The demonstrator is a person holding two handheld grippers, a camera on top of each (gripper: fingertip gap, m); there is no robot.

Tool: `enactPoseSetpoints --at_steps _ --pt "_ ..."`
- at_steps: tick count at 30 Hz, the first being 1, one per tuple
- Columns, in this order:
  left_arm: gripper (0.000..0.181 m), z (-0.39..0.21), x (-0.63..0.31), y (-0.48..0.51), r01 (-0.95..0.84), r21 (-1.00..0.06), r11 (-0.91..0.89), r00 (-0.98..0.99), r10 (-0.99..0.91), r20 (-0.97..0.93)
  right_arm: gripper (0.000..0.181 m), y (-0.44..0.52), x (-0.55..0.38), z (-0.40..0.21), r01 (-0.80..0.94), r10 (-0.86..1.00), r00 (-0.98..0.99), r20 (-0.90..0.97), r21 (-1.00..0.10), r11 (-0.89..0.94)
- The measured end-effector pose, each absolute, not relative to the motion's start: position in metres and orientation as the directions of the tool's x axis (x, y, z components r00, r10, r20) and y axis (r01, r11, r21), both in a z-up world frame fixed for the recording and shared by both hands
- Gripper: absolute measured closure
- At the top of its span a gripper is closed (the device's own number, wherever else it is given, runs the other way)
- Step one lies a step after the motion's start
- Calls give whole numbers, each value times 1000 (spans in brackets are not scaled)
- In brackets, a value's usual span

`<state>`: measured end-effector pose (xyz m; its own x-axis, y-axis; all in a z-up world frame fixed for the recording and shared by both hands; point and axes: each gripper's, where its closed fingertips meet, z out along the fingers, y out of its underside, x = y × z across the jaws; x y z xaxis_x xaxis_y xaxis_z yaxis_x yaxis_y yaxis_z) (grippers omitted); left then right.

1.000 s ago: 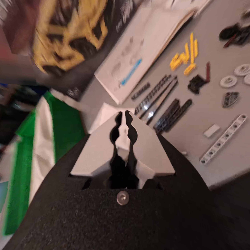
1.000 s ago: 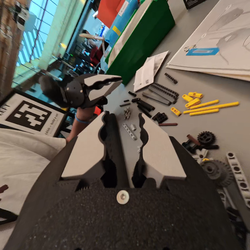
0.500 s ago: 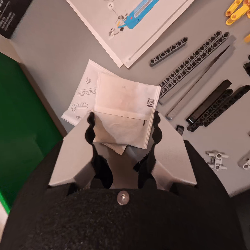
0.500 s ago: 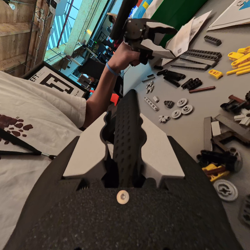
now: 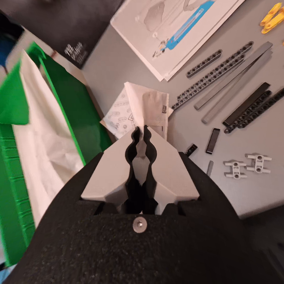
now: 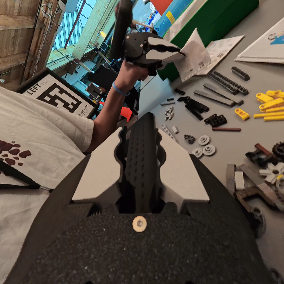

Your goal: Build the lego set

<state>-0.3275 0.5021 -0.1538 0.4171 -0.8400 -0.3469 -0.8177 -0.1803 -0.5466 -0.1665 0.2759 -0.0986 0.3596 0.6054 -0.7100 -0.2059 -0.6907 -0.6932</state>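
My left gripper (image 5: 141,128) is shut on the edge of a white paper parts bag (image 5: 151,104) and holds that edge up off the grey table. The right wrist view shows the same pinch, with the left gripper (image 6: 182,53) on the bag (image 6: 195,56), whose lower edge rests on the table. A second, printed bag (image 5: 119,116) lies under it. My right gripper (image 6: 140,129) is shut on a black tyre (image 6: 141,153) with a dimpled tread, held above the table's near edge.
Instruction booklet (image 5: 176,30) at the back. Green box (image 5: 69,92) with white paper left of the bags. Long grey beams (image 5: 215,79), black beams (image 5: 252,107), grey connectors (image 5: 245,166), yellow parts (image 6: 270,107), grey pulleys (image 6: 204,146) and a partly built assembly (image 6: 253,189) cover the table. The tips of one gripper are about 30 cm away from the tips of the other.
My left gripper, open around the white bag half a second ago, has shut on it and lifted its edge. My right gripper still holds the tyre.
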Motion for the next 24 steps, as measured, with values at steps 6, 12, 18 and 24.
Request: enactPoseSetpoints --at_steps 6,12,18,24 --pt "178 -90 -301 450 -766 -641 43 288 -869 -403 139 325 -185 -61 -198 671 478 -566 -814 -546" --pt "178 -53 -228 357 -584 -784 213 -9 -967 -256 138 341 -196 -30 -71 772 482 -413 -897 -436" --pt "158 -39 -181 322 -469 -841 272 -89 -961 -261 178 314 -169 -28 -48 779 505 -372 -913 -405" --pt "145 -15 -159 304 -196 -955 -221 -174 -951 256 181 268 -133 -9 -120 771 616 -164 -986 -114"
